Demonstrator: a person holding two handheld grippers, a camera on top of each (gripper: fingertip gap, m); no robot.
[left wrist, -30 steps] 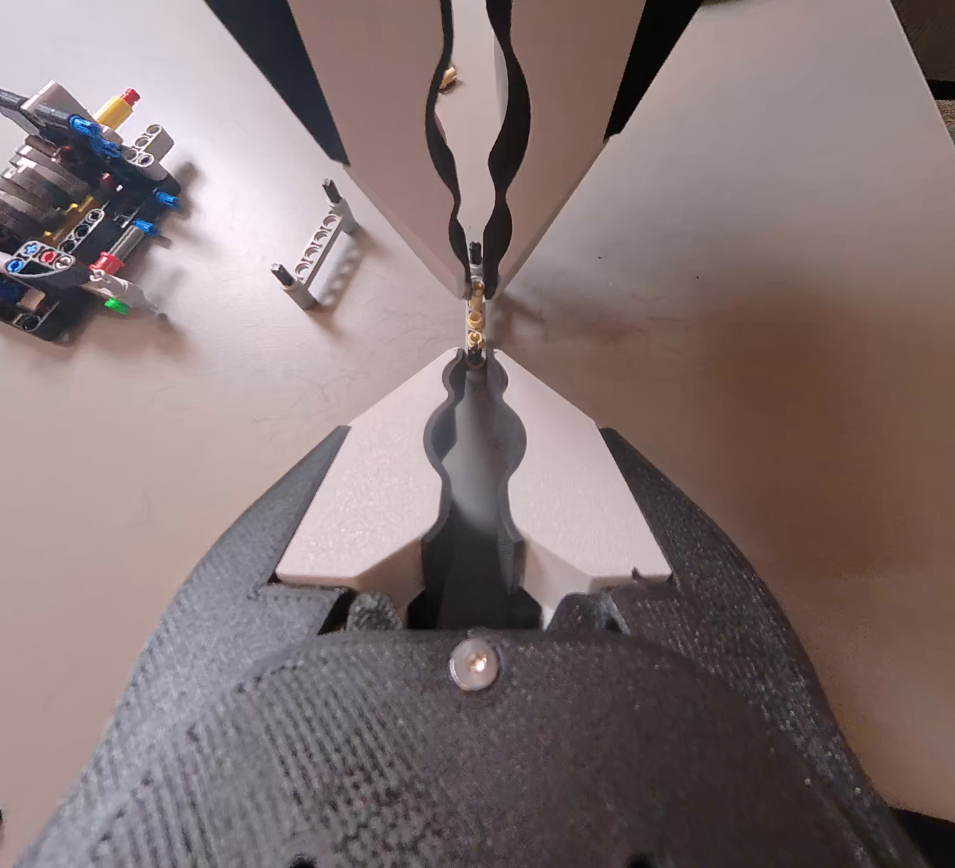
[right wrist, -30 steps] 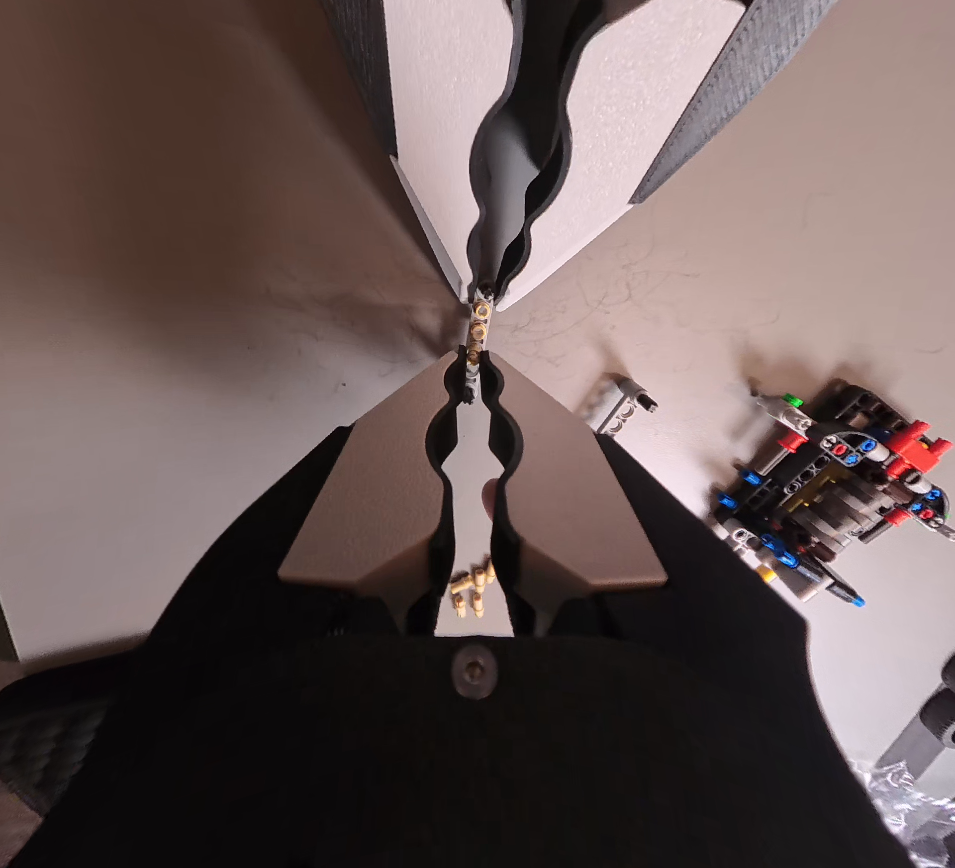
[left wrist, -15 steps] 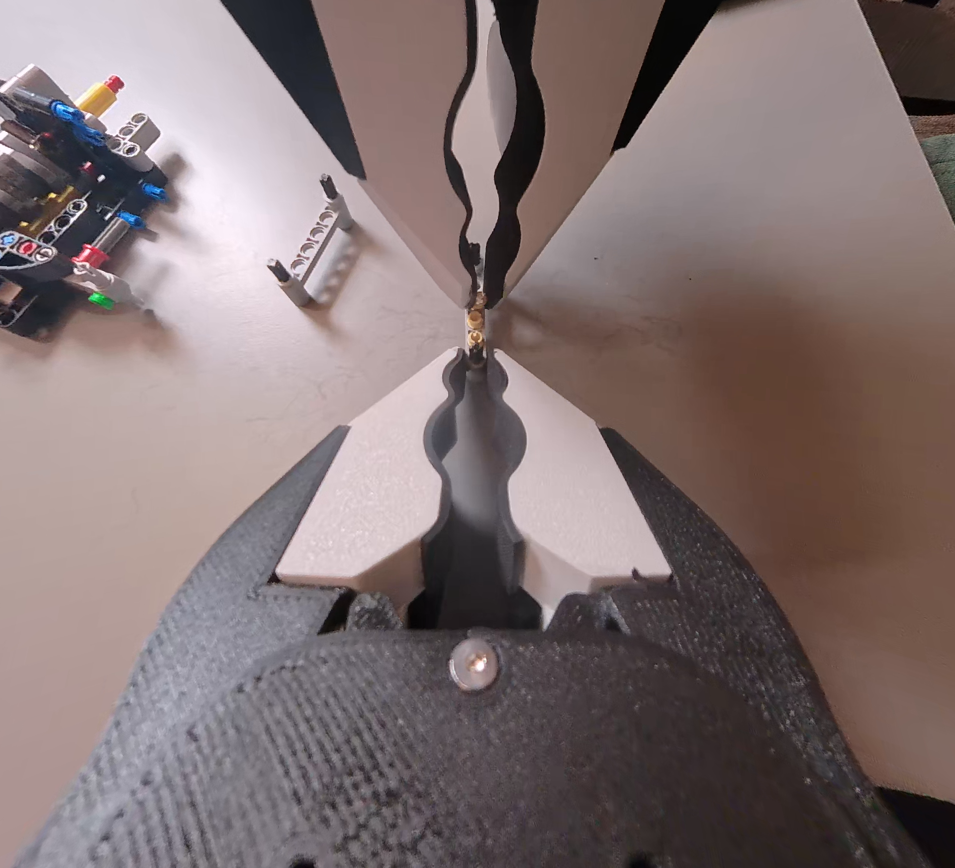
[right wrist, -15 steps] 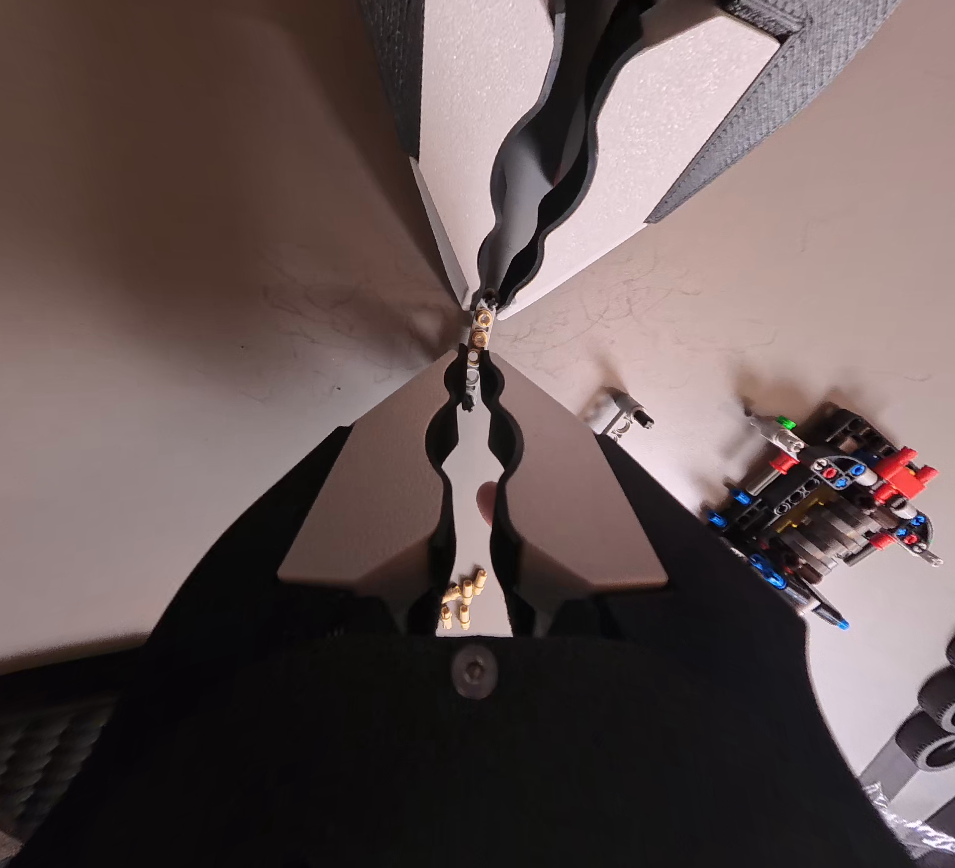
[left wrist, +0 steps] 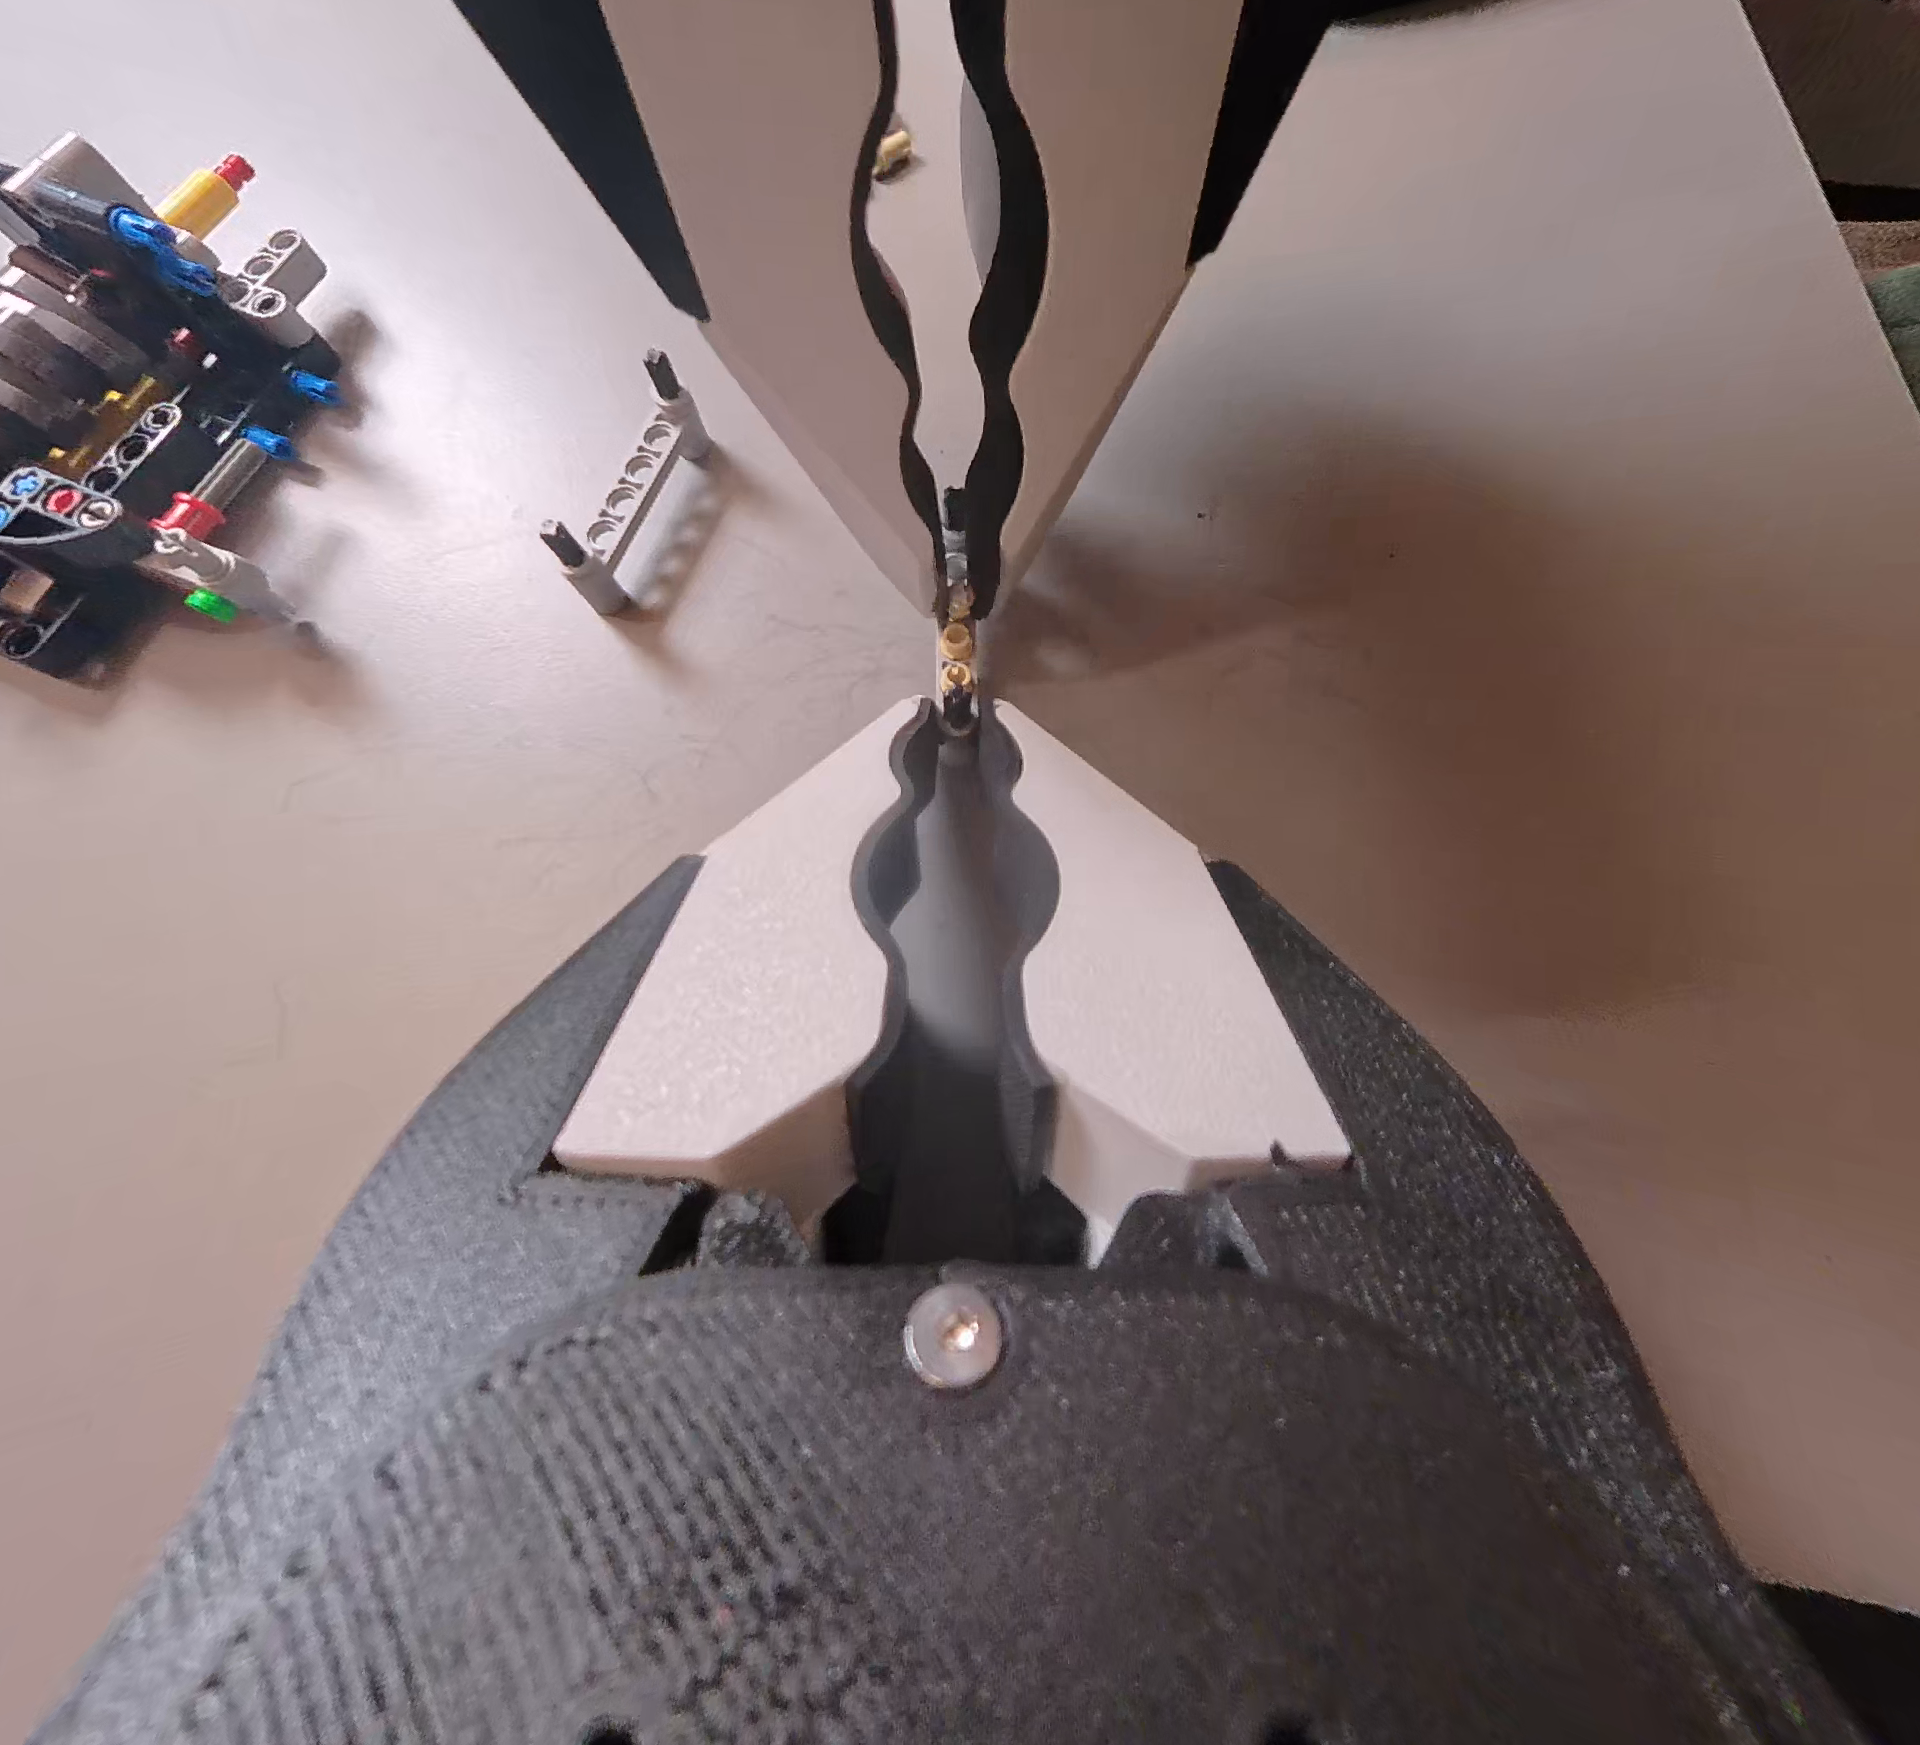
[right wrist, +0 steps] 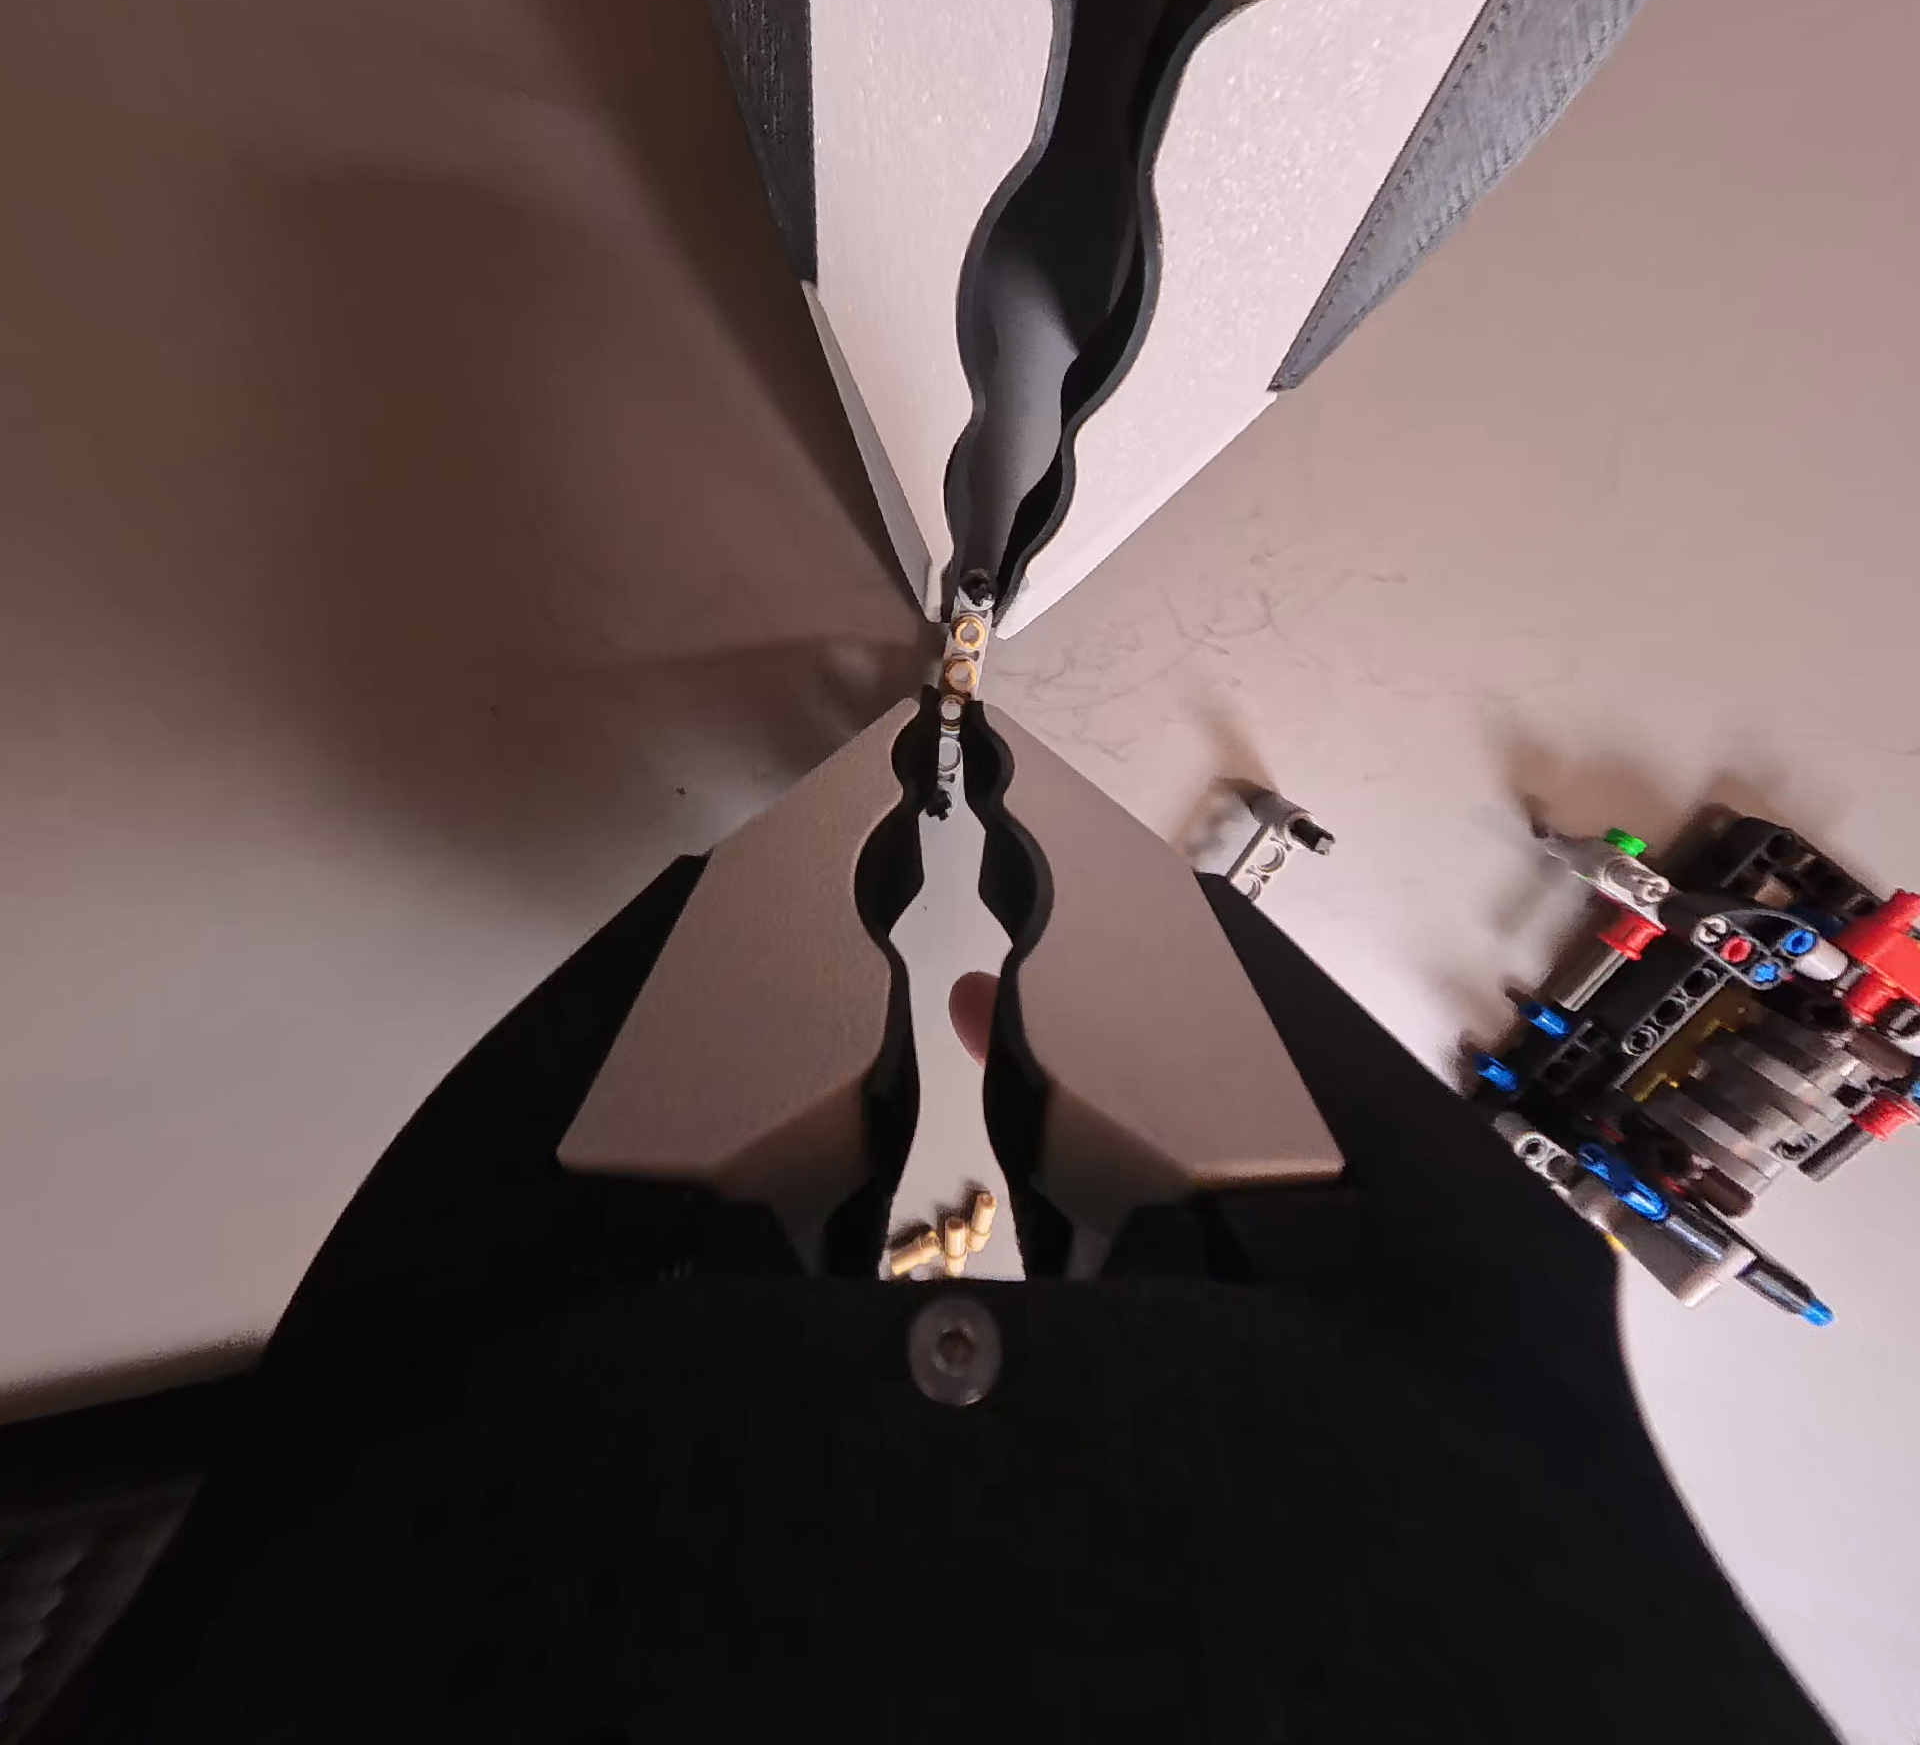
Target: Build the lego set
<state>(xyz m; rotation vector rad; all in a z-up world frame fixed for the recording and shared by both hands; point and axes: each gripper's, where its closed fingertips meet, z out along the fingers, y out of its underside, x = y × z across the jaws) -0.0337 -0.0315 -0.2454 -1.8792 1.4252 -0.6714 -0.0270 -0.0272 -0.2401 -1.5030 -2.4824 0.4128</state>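
No containers anywhere, just a smooth beige table (left wrist: 312, 864). The left gripper (left wrist: 956, 708) and right gripper (right wrist: 951, 729) meet tip to tip, each clamped on one end of a slim grey beam (right wrist: 964, 656) with tan pins in its holes. Wavy black rubber lines the fingers. A half-built, many-coloured model (right wrist: 1745, 1051), another grey beam (left wrist: 639, 511) and loose tan pins (right wrist: 940, 1243) lie nearby.

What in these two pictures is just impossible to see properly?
- Ends of the small grey beam: both views, buried between the fingertips of the left gripper and right gripper.
- Half-built model: left wrist view, cut off by the left edge.
- Spare grey beam: right wrist view, partly behind a right finger.
- Loose tan pins: right wrist view, blurred, partly hidden.
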